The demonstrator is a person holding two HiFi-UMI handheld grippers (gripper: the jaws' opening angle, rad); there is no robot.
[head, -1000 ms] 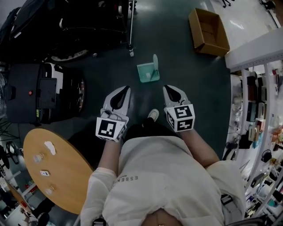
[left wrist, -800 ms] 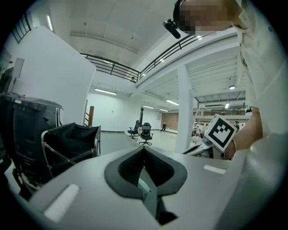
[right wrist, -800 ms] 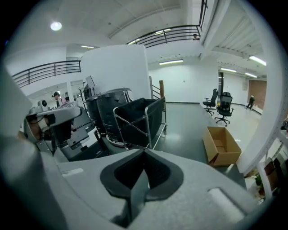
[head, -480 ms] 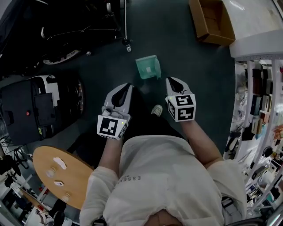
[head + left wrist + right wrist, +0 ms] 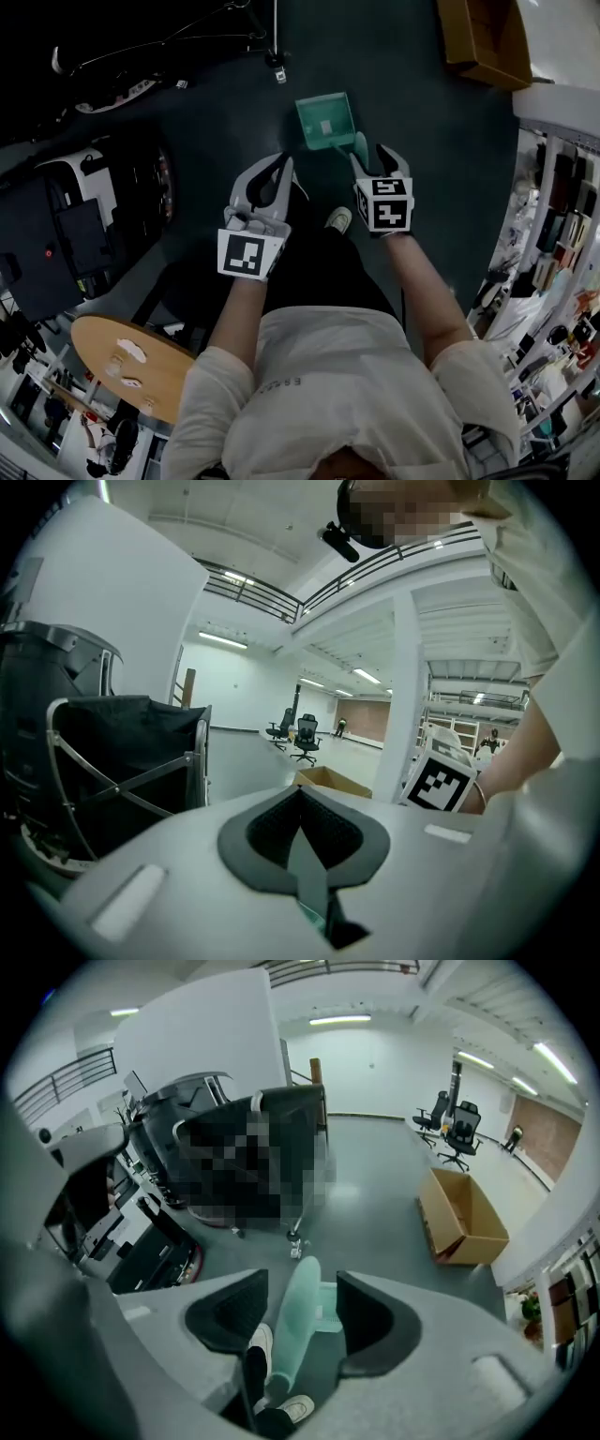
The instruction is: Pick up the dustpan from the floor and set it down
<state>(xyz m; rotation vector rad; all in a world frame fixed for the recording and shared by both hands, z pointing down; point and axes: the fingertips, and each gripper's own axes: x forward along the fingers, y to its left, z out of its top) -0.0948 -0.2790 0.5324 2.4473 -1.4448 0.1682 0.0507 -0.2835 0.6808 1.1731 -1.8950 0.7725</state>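
Dustpan (image 5: 325, 120) — teal plastic, pale label patch inside the tray, tray flat on the dark floor just ahead of the right gripper (image 5: 372, 157). Its rounded handle rises from the tray's near edge, tilted a little, and sits between that gripper's jaws, which have just been opening — gap on both sides, pads not touching it.

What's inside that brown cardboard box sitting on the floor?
The cardboard box stands open, and only its bare brown bottom and walls show; nothing lies in it that I can see. The wall nearest the camera covers a strip of the bottom.
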